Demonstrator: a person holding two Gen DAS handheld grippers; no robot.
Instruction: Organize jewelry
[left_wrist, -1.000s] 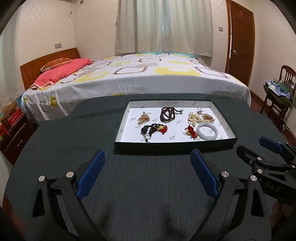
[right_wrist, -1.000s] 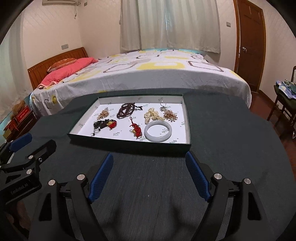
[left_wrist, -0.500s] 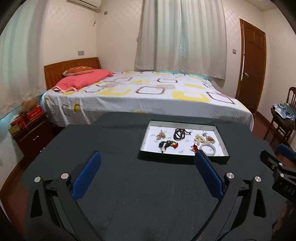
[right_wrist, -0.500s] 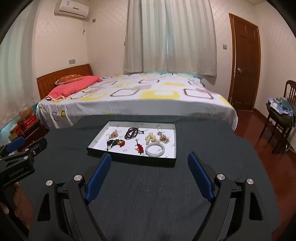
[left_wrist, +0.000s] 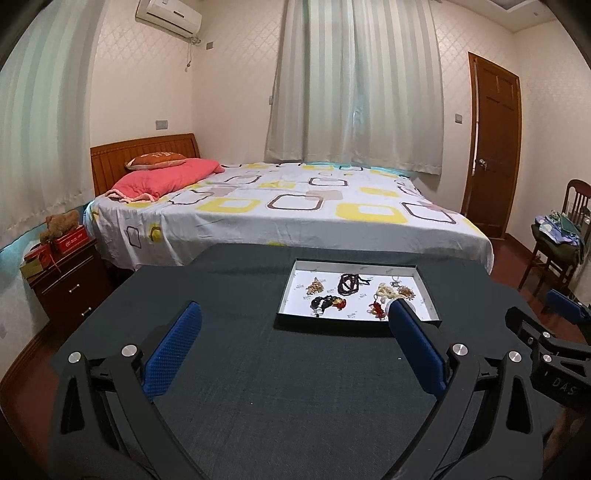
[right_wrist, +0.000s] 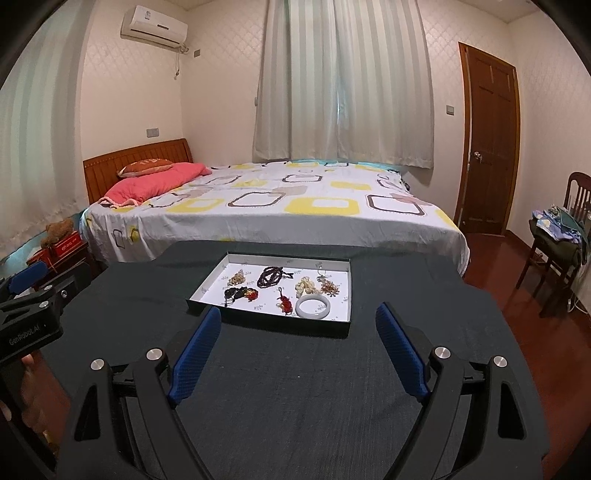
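A shallow black tray (right_wrist: 277, 325) with a white floor sits on the far half of the dark table (right_wrist: 295, 387). Inside lie a white bangle (right_wrist: 314, 306), a dark bead bracelet (right_wrist: 271, 277), a red knot charm (right_wrist: 283, 301), a black, red and gold piece (right_wrist: 240, 292) and several pale bead clusters (right_wrist: 306, 285). My right gripper (right_wrist: 299, 314) hovers open in front of the tray, nothing between its blue pads. My left gripper (left_wrist: 294, 312) is open and empty too, left of the tray (left_wrist: 332, 325); its right finger (left_wrist: 413, 343) hides most of the bangle.
A bed (left_wrist: 295, 206) stands just behind the table. A nightstand (left_wrist: 70, 280) with boxes and a teddy bear is at the left, and a chair (right_wrist: 557, 258) piled with clothes at the right beside a wooden door (right_wrist: 487, 147). Bare table cloth lies between grippers and tray.
Both grippers have drawn back from the tray and risen, so the tray looks smaller and farther and more of the room shows. The jewelry has not moved.
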